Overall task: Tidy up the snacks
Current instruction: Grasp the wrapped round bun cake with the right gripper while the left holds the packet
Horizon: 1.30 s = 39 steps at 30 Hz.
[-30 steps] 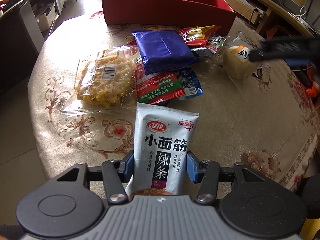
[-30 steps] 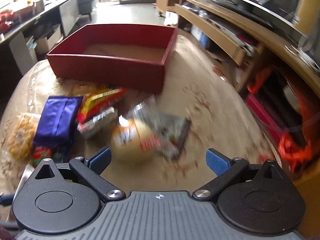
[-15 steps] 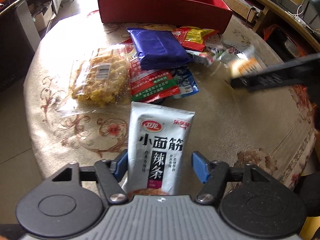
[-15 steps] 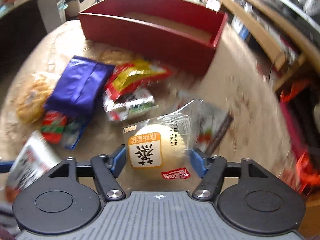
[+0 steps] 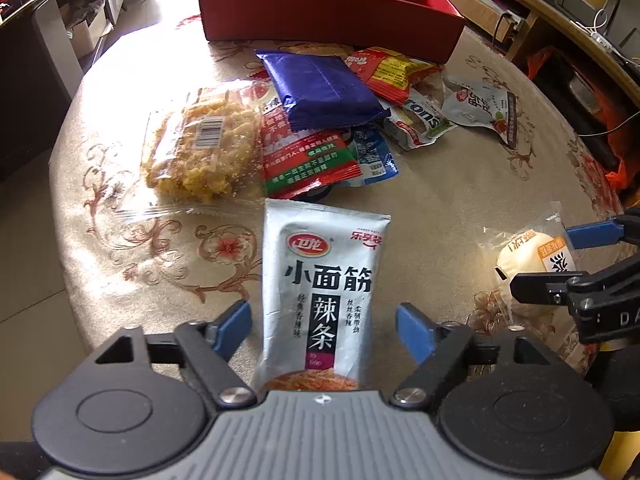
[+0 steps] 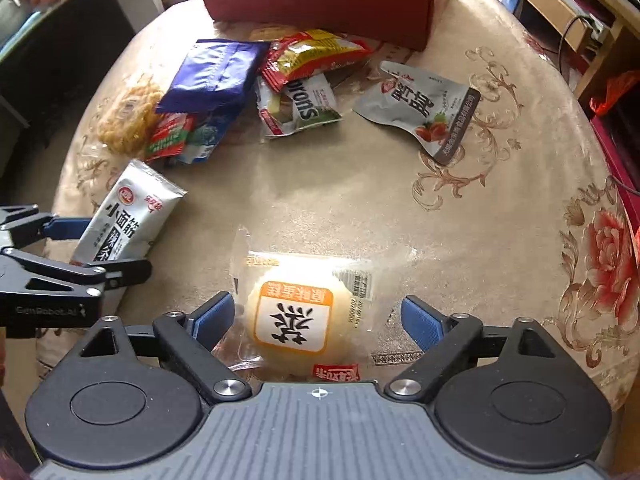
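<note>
My left gripper (image 5: 324, 330) is open, with gaps either side of a white spicy-strip packet (image 5: 320, 288) lying on the table between its fingers. My right gripper (image 6: 318, 320) is open around a round cake in a clear wrapper (image 6: 296, 316) resting on the table. The cake also shows in the left wrist view (image 5: 528, 256), and the white packet in the right wrist view (image 6: 128, 216). A red box (image 5: 320, 12) stands at the far side. A pile of snacks lies before it: a blue pack (image 5: 320, 88), a yellow crispy pack (image 5: 200, 140) and a red-green packet (image 5: 308, 156).
A grey pouch (image 6: 424, 108) lies alone to the right of the pile. A red-yellow packet (image 6: 312, 56) and a green-white packet (image 6: 300, 108) sit near the box. The round table (image 6: 500, 208) has a patterned cloth. Shelves and furniture ring the table.
The left gripper's fingers have parted from the white packet. The right gripper has carried the cake to the near table edge and opened around it.
</note>
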Each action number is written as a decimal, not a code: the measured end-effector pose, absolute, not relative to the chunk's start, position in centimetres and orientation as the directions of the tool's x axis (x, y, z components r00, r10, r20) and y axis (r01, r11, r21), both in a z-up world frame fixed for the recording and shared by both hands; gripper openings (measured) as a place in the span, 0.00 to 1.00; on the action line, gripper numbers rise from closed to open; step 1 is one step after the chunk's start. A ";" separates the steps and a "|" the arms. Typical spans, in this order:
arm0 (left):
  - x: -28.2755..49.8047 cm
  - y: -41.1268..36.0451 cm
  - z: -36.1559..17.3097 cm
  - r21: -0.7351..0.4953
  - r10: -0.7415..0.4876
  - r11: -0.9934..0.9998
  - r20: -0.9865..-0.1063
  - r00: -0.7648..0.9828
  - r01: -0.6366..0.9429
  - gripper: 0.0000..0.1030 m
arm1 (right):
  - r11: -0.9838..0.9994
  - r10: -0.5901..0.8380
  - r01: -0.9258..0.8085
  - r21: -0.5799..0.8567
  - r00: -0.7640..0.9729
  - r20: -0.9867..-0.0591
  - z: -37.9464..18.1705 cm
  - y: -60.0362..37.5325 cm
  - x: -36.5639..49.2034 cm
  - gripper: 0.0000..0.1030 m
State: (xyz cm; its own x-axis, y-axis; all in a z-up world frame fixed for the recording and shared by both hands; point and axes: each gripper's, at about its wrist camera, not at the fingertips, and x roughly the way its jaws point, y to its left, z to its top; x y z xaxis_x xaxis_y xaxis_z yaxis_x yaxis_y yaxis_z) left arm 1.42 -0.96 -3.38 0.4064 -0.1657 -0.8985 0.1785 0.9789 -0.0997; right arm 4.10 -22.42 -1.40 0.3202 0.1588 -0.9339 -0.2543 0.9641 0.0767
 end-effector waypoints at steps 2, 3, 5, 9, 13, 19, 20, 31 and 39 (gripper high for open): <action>1.5 -1.0 -3.4 -0.073 -0.140 0.982 -0.900 0.413 0.175 0.76 | 0.954 0.138 -0.298 0.034 0.336 -0.932 -1.1 -21.7 3.9 0.91; 1.6 -0.8 -3.4 -0.074 -0.139 0.983 -0.900 0.412 0.171 0.77 | 0.944 0.119 -0.330 -0.006 0.358 -0.926 -0.8 -21.2 3.7 0.91; 1.7 -0.1 -3.6 -0.112 -0.167 0.981 -0.904 0.392 0.160 0.82 | 0.910 0.100 -0.407 -0.076 0.393 -0.914 -0.2 -20.5 3.0 0.92; 2.0 -0.7 -4.0 -0.089 -0.147 0.983 -0.903 0.403 0.159 0.87 | 0.815 0.102 -0.561 -0.145 0.385 -0.917 -0.1 -19.2 2.9 0.98; 2.3 -2.2 -4.4 -0.017 -0.091 0.983 -0.910 0.403 0.182 0.88 | 0.846 0.108 -0.526 -0.089 0.332 -0.937 -2.0 -19.8 4.3 0.96; 2.1 -2.6 -3.6 -0.011 -0.091 0.981 -0.905 0.414 0.192 0.55 | 0.875 0.137 -0.481 -0.044 0.335 -0.932 -1.8 -20.6 3.2 0.80; 2.1 -2.6 -3.5 -0.014 -0.093 0.981 -0.906 0.413 0.191 0.50 | 0.882 0.139 -0.469 -0.041 0.342 -0.929 -1.7 -20.7 3.0 0.77; 2.6 -4.0 -4.2 0.032 -0.051 0.982 -0.904 0.424 0.186 0.81 | 0.919 0.101 -0.390 -0.063 0.387 -0.917 -1.8 -19.9 2.3 0.82; 2.4 -2.5 -3.6 -0.001 -0.066 0.988 -0.904 0.423 0.152 0.51 | 0.930 0.126 -0.367 -0.023 0.378 -0.917 -2.0 -19.9 3.1 0.70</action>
